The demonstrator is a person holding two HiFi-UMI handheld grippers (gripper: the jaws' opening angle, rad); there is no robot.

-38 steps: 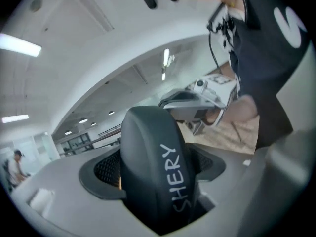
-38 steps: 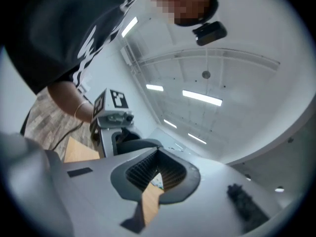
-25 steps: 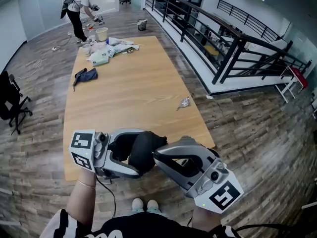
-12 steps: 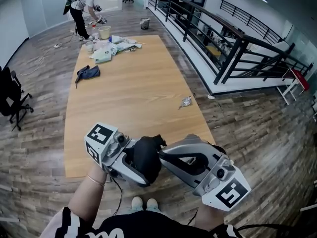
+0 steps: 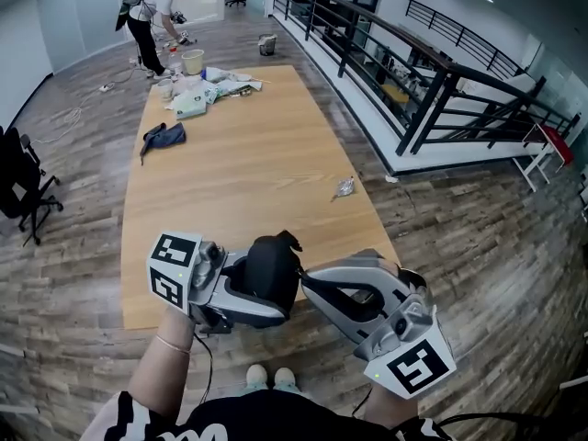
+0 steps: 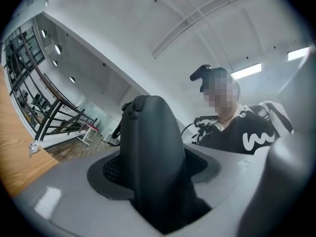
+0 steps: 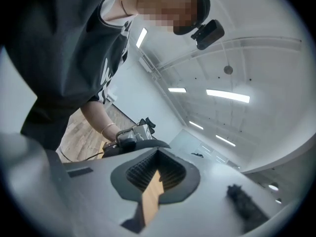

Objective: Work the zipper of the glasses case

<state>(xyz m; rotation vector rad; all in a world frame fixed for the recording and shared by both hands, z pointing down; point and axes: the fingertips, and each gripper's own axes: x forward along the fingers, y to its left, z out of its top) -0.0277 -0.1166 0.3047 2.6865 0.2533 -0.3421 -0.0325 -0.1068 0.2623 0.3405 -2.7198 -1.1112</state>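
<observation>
A black glasses case (image 5: 269,269) is up in the air over the near edge of the table, standing on end between the jaws of my left gripper (image 5: 278,297). Those jaws are closing and their pads press on its sides. In the left gripper view the case (image 6: 153,157) fills the gap, with its zipper seam running over its top. My right gripper (image 5: 308,281) points left with its tip just beside the case. In the right gripper view its jaws (image 7: 153,186) meet with only a thin slit between the pads, and nothing shows in it.
The long wooden table (image 5: 248,173) carries a crumpled foil scrap (image 5: 344,187), a blue cloth (image 5: 163,137) and a pile of clutter (image 5: 197,90) at its far end. A person (image 5: 152,16) bends there. A black railing (image 5: 413,81) runs along the right and an office chair (image 5: 18,177) stands left.
My left gripper's jaws have closed in on the case, which now stands more upright and higher. Both grippers shifted slightly up toward the table edge.
</observation>
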